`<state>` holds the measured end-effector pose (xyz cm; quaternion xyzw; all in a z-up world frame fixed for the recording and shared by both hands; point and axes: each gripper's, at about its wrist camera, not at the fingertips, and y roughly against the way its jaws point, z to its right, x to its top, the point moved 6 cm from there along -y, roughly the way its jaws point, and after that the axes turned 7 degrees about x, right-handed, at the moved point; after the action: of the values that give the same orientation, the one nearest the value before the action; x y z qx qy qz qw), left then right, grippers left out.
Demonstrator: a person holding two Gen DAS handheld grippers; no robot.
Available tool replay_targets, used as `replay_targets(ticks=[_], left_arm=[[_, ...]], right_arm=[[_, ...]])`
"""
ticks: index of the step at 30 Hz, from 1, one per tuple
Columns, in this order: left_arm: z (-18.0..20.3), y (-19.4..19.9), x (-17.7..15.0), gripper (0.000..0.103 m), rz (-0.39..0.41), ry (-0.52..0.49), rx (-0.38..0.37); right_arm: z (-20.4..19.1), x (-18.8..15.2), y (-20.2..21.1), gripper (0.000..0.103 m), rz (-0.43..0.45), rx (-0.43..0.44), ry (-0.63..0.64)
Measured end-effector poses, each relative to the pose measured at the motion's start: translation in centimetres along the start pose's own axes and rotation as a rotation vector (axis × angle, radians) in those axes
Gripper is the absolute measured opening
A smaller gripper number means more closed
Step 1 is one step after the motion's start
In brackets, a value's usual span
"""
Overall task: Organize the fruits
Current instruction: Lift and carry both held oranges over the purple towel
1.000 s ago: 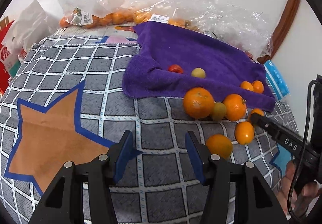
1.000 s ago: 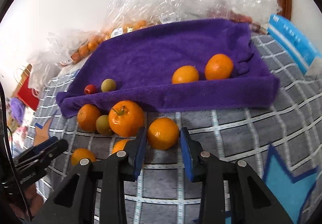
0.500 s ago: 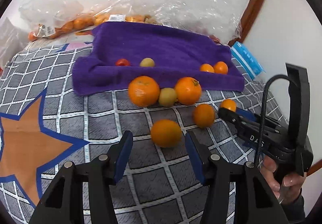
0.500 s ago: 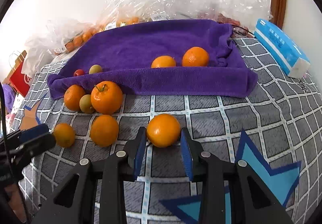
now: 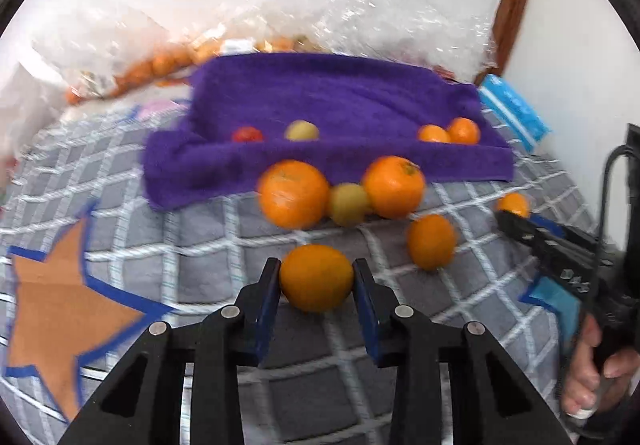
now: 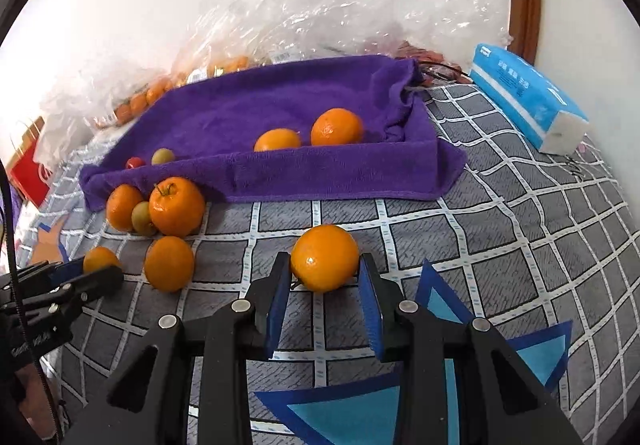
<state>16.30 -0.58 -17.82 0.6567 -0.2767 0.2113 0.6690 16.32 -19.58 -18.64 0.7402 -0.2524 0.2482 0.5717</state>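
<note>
Left wrist view: grey checked cloth [image 5: 200, 237] across frame, purple towel [image 5: 340, 105] upper centre; left gripper [image 5: 316, 287] closing on orange [image 5: 316, 277], pads touching.

Right wrist view: white wall [image 6: 140, 5] above; right gripper [image 6: 324, 281] clamped on second orange [image 6: 324, 263], centre.

The towel [image 6: 280, 113] is purple, the oranges [image 6: 176, 207] orange, and the cloth [image 6: 500, 229] is grey with white checks.

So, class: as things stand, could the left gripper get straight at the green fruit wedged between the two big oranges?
Probably not yet. The left gripper has its jaws closing around an orange, which also sits directly before the green fruit.
</note>
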Motion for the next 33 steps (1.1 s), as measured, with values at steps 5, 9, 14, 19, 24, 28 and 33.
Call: replay_targets(ticks=[5, 9, 14, 19, 24, 28, 33], left_arm=[[-2.2, -0.5, 0.3, 0.034, 0.030, 0.044, 0.106], [-2.7, -1.1, 0.1, 0.034, -0.005, 0.081, 0.051], [-2.9, -1.2, 0.1, 0.035, -0.007, 0.098, 0.034], [-2.7, -1.1, -0.1, 0.034, -0.004, 0.098, 0.021], [-2.9, -0.4, 0.0, 0.034, 0.030, 0.128, -0.037], [-2.9, 0.0, 0.1, 0.034, 0.050, 0.134, -0.048], [-2.9, 0.7, 0.3, 0.034, 0.089, 0.137, -0.054]], right_arm=[[-0.3, 0.0, -0.1, 0.034, -0.004, -0.026, 0.016], [-1.1, 0.0, 0.4, 0.033, 0.023, -0.040, 0.065], [-0.8, 0.1, 0.8, 0.033, 0.040, -0.028, 0.049], [-0.6, 0.2, 0.8, 0.034, 0.040, -0.031, 0.033], [-0.6, 0.2, 1.1, 0.033, 0.056, -0.035, 0.035], [-0.5, 0.1, 1.0, 0.034, 0.049, -0.056, 0.029], [-0.7, 0.1, 1.6, 0.034, 0.076, -0.064, 0.031]])
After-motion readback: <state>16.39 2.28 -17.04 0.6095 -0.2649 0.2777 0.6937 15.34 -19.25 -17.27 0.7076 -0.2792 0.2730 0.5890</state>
